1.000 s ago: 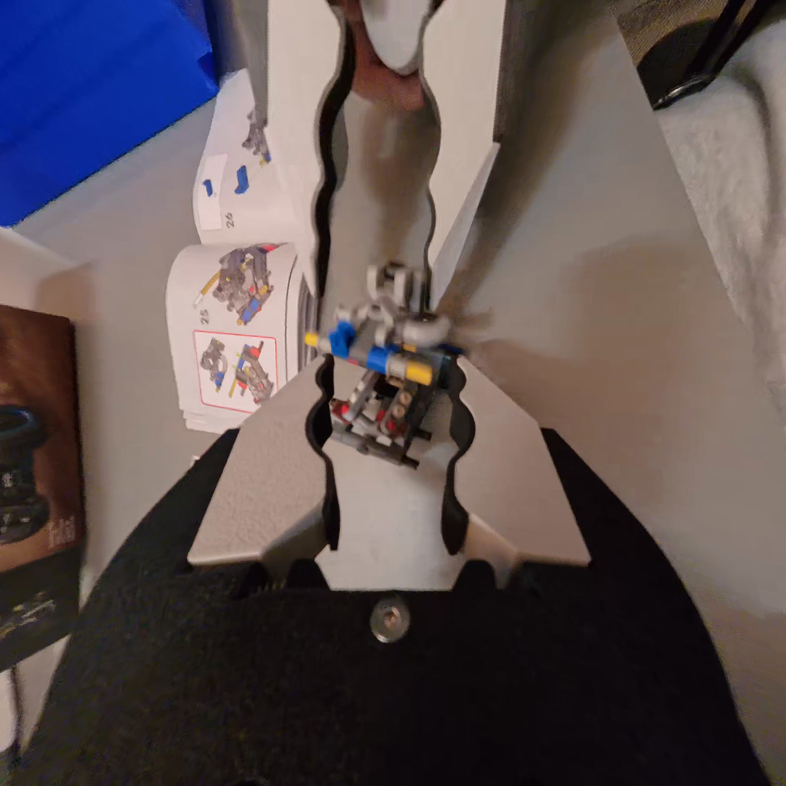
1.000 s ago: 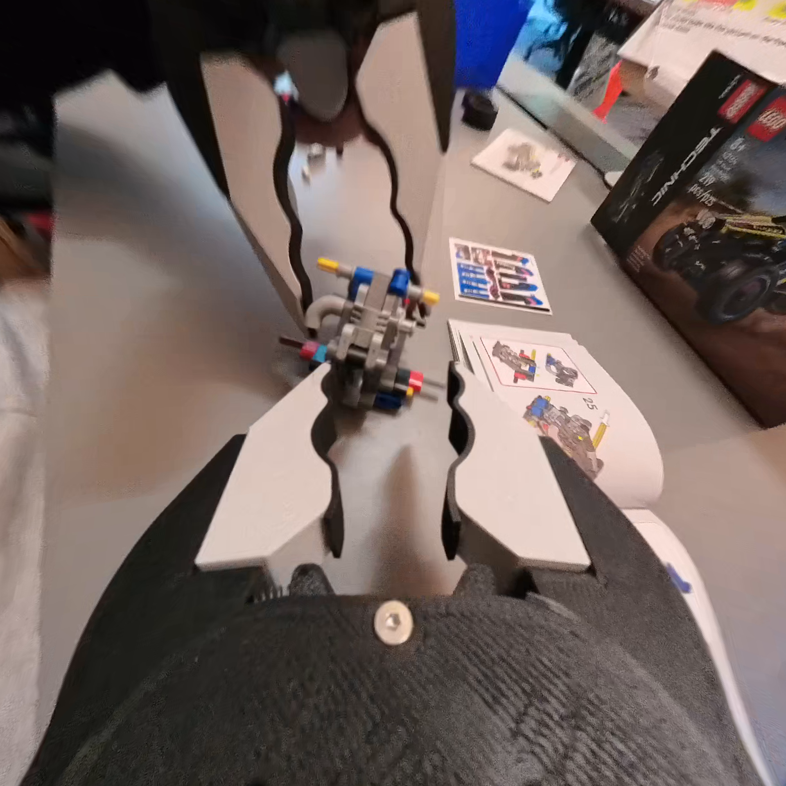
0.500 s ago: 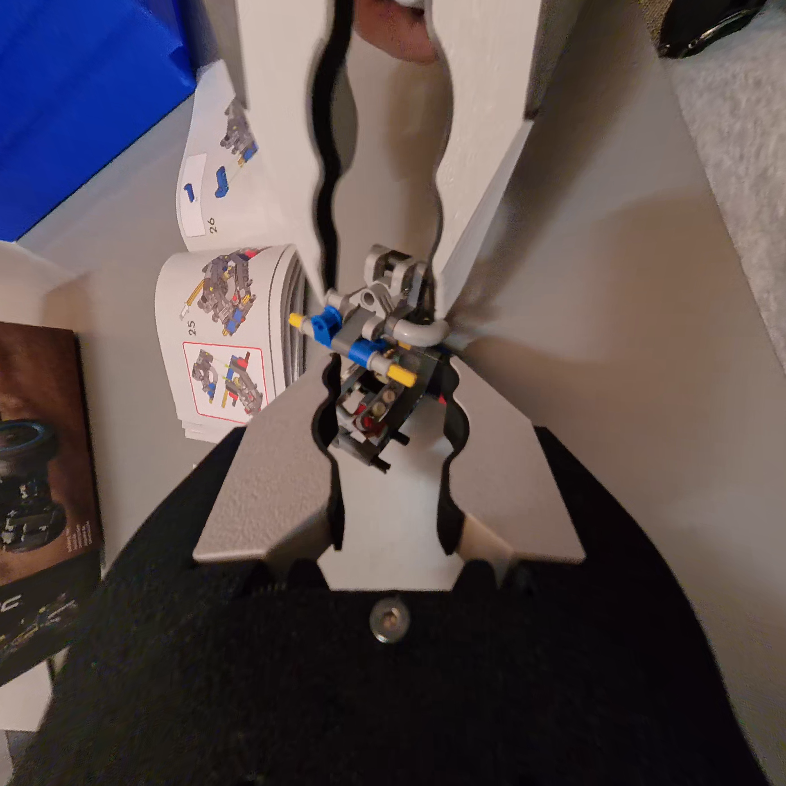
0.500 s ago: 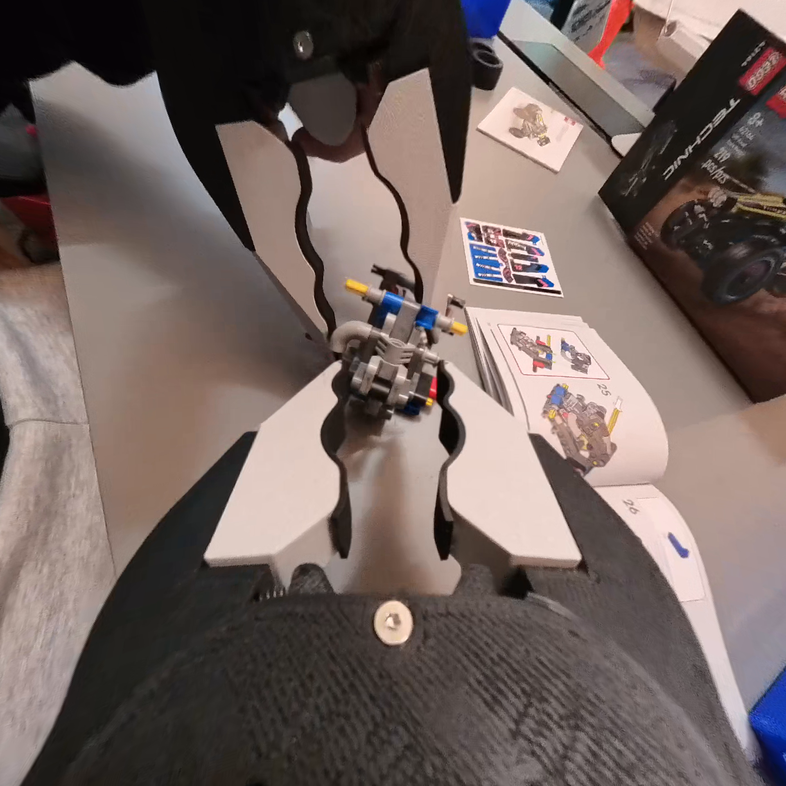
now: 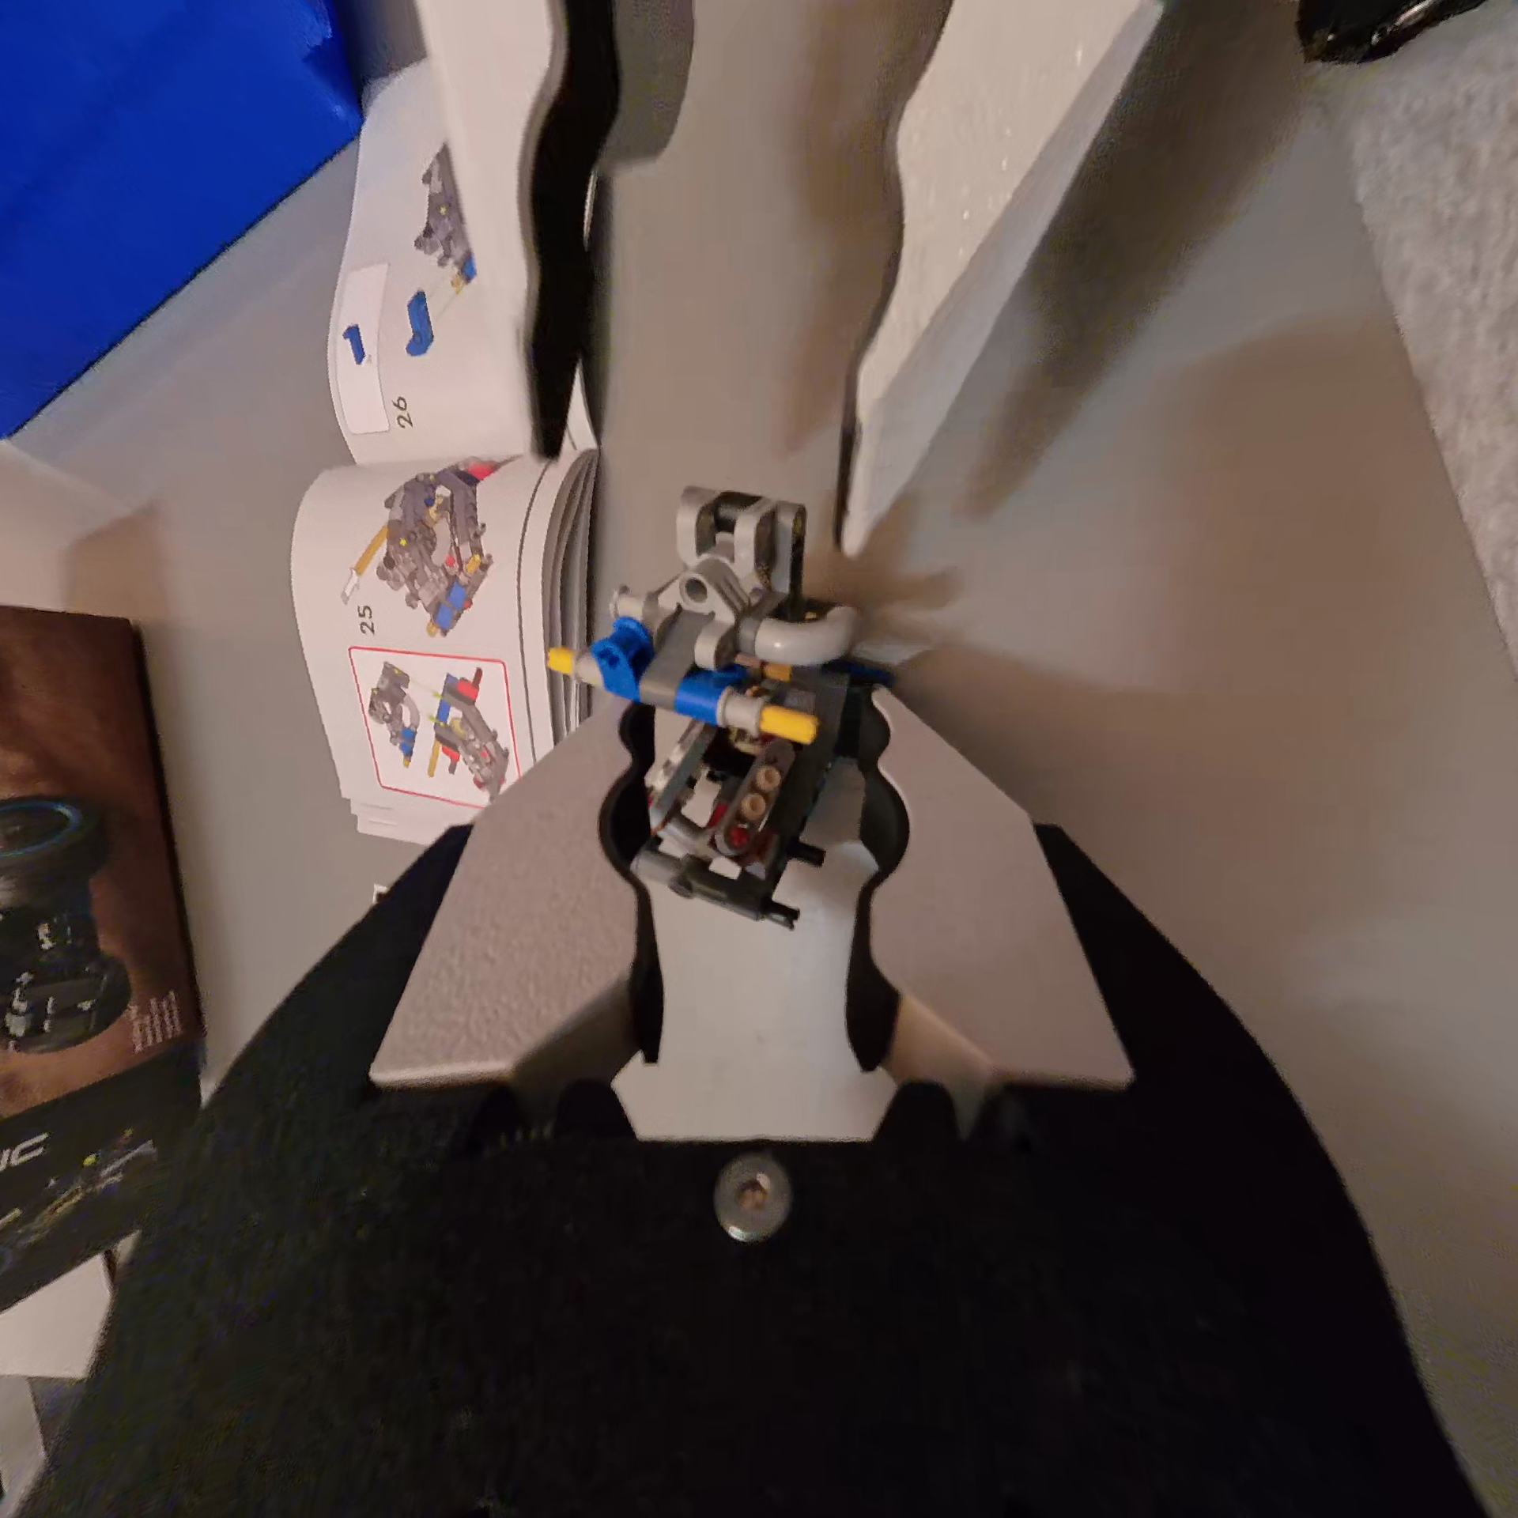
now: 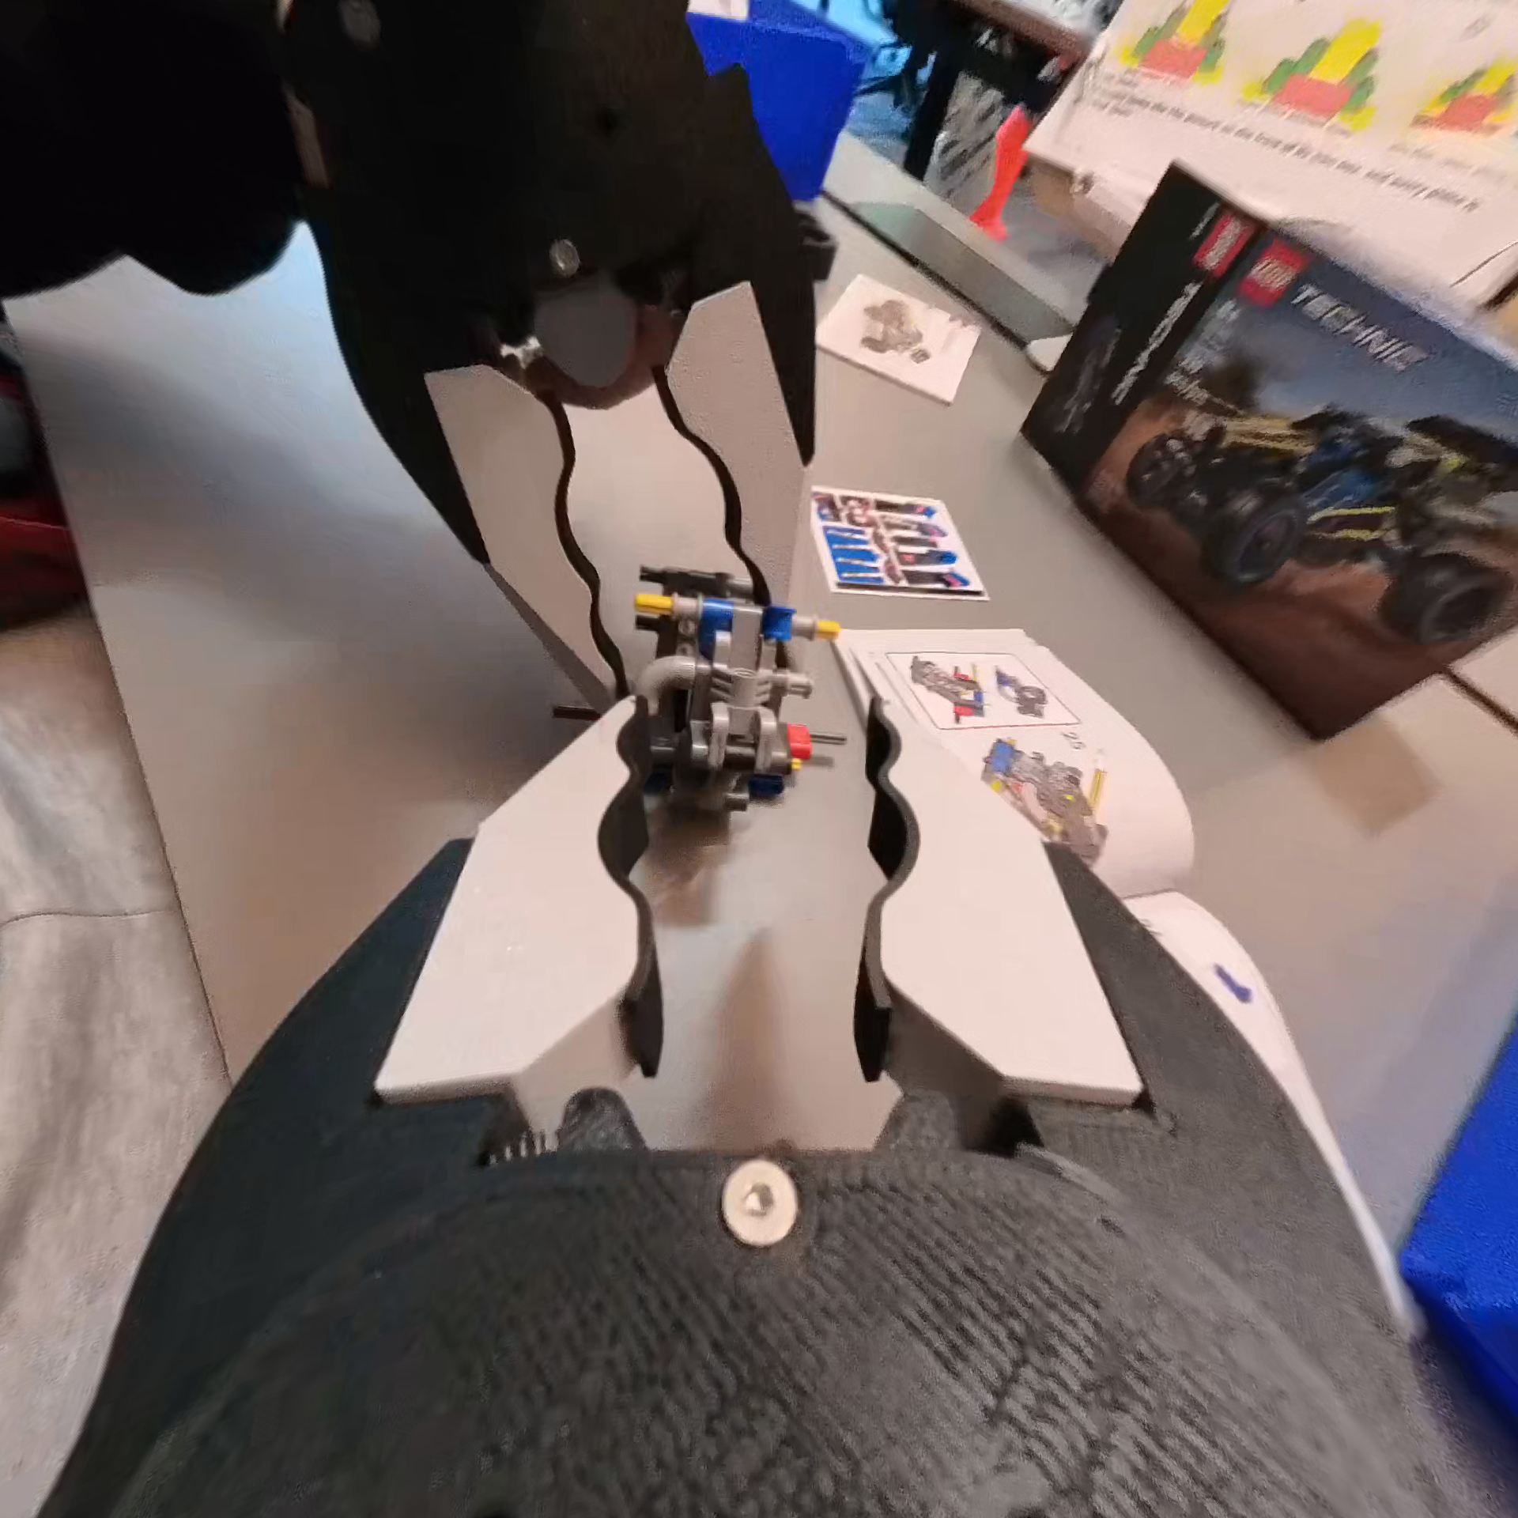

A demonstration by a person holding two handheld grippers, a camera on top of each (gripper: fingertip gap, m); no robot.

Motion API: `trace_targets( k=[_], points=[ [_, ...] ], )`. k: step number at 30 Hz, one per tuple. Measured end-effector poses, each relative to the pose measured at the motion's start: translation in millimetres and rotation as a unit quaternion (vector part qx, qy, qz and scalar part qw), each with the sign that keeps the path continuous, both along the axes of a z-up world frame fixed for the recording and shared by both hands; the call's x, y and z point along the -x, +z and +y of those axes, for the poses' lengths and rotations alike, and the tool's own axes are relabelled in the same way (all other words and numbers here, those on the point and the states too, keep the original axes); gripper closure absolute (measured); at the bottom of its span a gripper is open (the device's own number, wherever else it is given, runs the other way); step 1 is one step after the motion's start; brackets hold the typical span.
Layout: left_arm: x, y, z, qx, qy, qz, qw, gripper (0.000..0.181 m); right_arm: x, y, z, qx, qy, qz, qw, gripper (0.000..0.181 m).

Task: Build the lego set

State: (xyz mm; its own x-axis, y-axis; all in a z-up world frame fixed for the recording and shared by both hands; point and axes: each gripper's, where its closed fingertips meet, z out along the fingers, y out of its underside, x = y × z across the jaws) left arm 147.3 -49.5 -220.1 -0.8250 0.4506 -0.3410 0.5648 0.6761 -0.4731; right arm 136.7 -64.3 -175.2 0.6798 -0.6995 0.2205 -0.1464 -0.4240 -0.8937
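A small Lego Technic assembly (image 5: 706, 649) of grey, black, blue and yellow parts sits low over the grey table (image 5: 1150, 739). My left gripper (image 5: 747, 715) is shut on its black frame end. In the right wrist view the assembly (image 6: 731, 706) lies between my right gripper's (image 6: 752, 706) spread fingers, against the left one. The right gripper is open. The left gripper (image 6: 694, 649) comes down from above onto the assembly's far end. The right gripper (image 5: 698, 476) shows at the top of the left wrist view, jaws apart.
An open instruction booklet (image 6: 1010, 723) lies right of the assembly, also in the left wrist view (image 5: 411, 657). Beyond it are a sticker sheet (image 6: 895, 542), the set's box (image 6: 1281, 493) and a paper with small parts (image 6: 899, 333). A blue bin (image 5: 148, 164) stands nearby. Grey fabric (image 6: 82, 903) lies past the table edge. My hands' fingertips stand some 5 cm from each other.
My right gripper has opened wider and drawn back a little from the assembly. My left gripper keeps its hold with the same opening.
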Motion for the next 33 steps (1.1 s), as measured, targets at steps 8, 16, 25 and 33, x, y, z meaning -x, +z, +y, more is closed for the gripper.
trace_targets(
  k=[8, 16, 25, 33],
  points=[
    [-3, -8, -3, -0.012, 0.006, 0.021, 1.0, 0.14, -2, -36, -3, 0.042, 0.008, 0.03, 0.999, 0.156],
    [-4, -6, -6, -0.073, 0.02, 0.051, 0.996, 0.134, -1, -37, -7, 0.041, 0.02, 0.013, 0.999, 0.156],
    [0, -13, -8, -0.187, -0.025, 0.089, 0.978, 0.122, 1, -43, -9, 0.064, 0.038, 0.014, 0.997, 0.156],
    [-5, -28, -6, -0.232, -0.001, 0.052, 0.971, 0.119, 2, -45, -6, 0.084, 0.05, 0.002, 0.995, 0.156]
  ],
)
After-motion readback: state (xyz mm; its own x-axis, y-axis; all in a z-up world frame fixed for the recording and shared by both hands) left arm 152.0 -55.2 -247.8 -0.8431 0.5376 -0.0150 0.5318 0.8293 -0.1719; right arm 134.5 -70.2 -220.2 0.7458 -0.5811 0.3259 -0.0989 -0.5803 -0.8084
